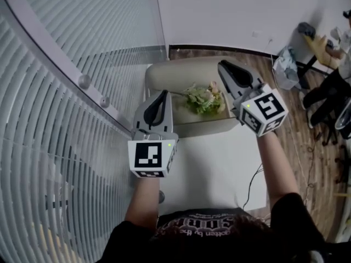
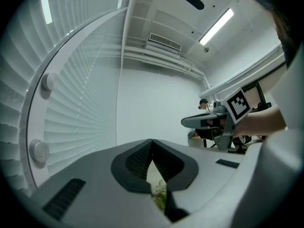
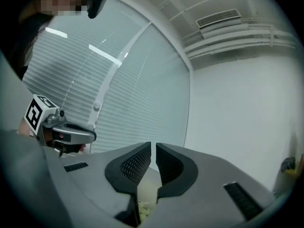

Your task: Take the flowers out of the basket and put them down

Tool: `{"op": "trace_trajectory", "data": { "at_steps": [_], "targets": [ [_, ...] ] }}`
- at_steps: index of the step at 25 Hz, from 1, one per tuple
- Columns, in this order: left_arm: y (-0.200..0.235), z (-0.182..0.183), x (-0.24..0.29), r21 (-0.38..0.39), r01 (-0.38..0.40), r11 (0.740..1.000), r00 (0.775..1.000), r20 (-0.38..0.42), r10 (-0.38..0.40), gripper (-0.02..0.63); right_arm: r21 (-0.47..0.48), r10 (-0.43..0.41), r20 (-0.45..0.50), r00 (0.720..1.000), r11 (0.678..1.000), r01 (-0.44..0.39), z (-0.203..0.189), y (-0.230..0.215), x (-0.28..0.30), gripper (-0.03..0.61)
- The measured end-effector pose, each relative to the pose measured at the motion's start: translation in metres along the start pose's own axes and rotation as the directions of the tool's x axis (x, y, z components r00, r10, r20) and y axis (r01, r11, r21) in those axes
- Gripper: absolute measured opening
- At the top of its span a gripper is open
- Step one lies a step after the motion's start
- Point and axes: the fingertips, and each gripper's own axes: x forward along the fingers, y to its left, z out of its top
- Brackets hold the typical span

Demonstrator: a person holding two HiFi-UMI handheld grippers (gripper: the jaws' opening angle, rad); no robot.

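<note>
A bunch of pale green and cream flowers (image 1: 204, 98) lies in a beige basket (image 1: 164, 75) at the far end of the white table (image 1: 214, 169). My left gripper (image 1: 163, 94) hovers over the basket's near left rim, level, jaws shut with nothing seen between them. My right gripper (image 1: 224, 65) is above the basket's right side, just right of the flowers, its jaws shut with only a thin slit and nothing held. A bit of the flowers (image 2: 160, 197) shows under the left jaws. Each gripper appears in the other's view: the right gripper (image 2: 186, 122) and the left gripper (image 3: 92, 136).
A curved glass wall with blinds (image 1: 66, 64) and round metal fittings (image 1: 84, 81) runs along the left, close to the left gripper. A wooden floor (image 1: 299, 147) with a cable and cluttered things (image 1: 285, 67) lies to the right. A white wall stands behind the basket.
</note>
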Motion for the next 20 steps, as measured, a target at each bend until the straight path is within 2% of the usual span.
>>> {"op": "trace_trajectory", "data": {
  "at_steps": [5,10,12,16,20],
  "targets": [
    [0.002,0.005,0.001,0.018,-0.005,1.0,1.0,0.004,0.005,0.003,-0.09,0.054,-0.101,0.993,0.994,-0.063,-0.017,0.003,0.027,0.044],
    [0.011,0.009,0.0,0.009,-0.013,1.0,1.0,0.014,0.013,0.003,-0.113,0.157,-0.178,0.971,0.977,-0.179,-0.046,0.014,0.053,0.134],
    [0.013,0.008,0.001,0.01,-0.014,1.0,1.0,0.01,0.014,0.003,-0.119,0.216,-0.231,0.949,0.961,-0.248,-0.062,0.02,0.062,0.172],
    [0.018,0.0,0.004,-0.01,-0.012,1.0,1.0,-0.028,0.012,0.003,-0.088,0.352,-0.317,0.881,0.914,-0.397,-0.093,0.035,0.074,0.218],
    [0.02,0.0,0.006,-0.013,-0.016,1.0,1.0,-0.017,0.016,0.003,-0.099,0.425,-0.401,0.811,0.861,-0.5,-0.124,0.047,0.081,0.268]
  ]
}}
